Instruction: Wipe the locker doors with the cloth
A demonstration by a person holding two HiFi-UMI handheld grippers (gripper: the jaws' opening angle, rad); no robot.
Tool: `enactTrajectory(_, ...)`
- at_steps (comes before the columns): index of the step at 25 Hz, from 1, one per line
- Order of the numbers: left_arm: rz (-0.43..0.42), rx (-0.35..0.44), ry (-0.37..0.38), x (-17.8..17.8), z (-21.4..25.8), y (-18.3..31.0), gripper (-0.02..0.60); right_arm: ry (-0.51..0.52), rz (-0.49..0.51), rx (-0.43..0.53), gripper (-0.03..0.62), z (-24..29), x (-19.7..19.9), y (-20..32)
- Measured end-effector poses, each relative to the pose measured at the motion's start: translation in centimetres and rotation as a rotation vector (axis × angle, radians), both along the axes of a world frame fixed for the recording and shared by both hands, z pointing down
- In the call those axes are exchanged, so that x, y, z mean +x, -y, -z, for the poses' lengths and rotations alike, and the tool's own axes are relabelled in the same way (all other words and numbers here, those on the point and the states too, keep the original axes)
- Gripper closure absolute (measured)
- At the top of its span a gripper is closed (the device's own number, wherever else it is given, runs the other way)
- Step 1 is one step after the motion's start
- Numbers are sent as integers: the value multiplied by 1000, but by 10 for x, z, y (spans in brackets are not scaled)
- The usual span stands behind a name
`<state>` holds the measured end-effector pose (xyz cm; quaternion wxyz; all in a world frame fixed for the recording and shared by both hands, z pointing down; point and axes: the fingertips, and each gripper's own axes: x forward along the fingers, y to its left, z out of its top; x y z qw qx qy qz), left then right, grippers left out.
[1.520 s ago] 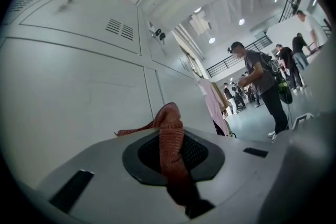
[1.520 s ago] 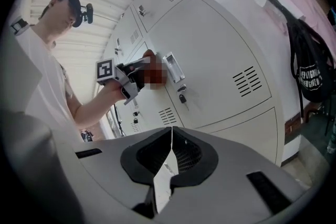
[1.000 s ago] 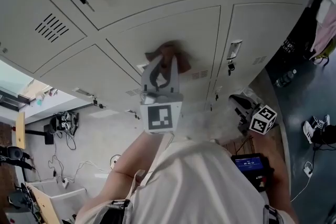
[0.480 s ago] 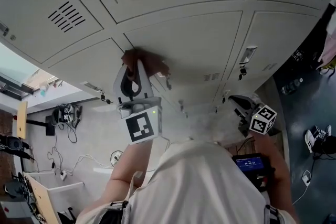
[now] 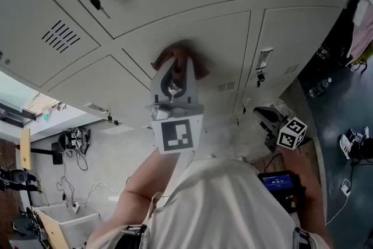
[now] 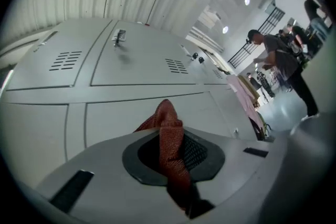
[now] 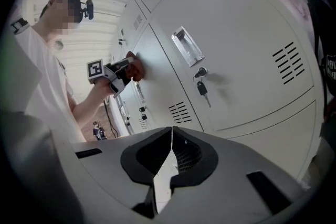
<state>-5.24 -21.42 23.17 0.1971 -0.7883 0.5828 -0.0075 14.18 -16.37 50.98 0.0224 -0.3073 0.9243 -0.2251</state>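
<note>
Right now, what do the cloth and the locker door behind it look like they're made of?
The cloth: reddish-brown woven or knitted fabric, matte; a fine grid weave shows where the left gripper pinches it. The locker door: most likely painted sheet metal, pale grey, smooth with a soft sheen; punched vent slots and crisp seams suggest it.

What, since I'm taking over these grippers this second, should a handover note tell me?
Left gripper: shut on the red cloth, with the cloth pressed to a middle locker door.
Right gripper: shut, empty, held back near the body, off the doors.
Done: wiping is under way on that door; nothing on the doors shows which are finished.
Left: probably the rest of this door, then its neighbours; mind the keys hanging in the locks.
</note>
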Motion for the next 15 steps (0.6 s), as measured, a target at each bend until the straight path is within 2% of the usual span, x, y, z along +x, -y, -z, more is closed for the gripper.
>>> enactTrajectory(8, -223, -55, 21, 93, -15, 18, 543, 7, -40, 1, 577, 0, 19, -6)
enactTrajectory(11, -282, -72, 33, 121, -18, 23, 543, 9, -43, -3, 577, -1, 25, -9)
enactTrajectory(15, -328, -39, 48, 150, 6, 27, 543, 9, -37, -8, 577, -3, 33, -11)
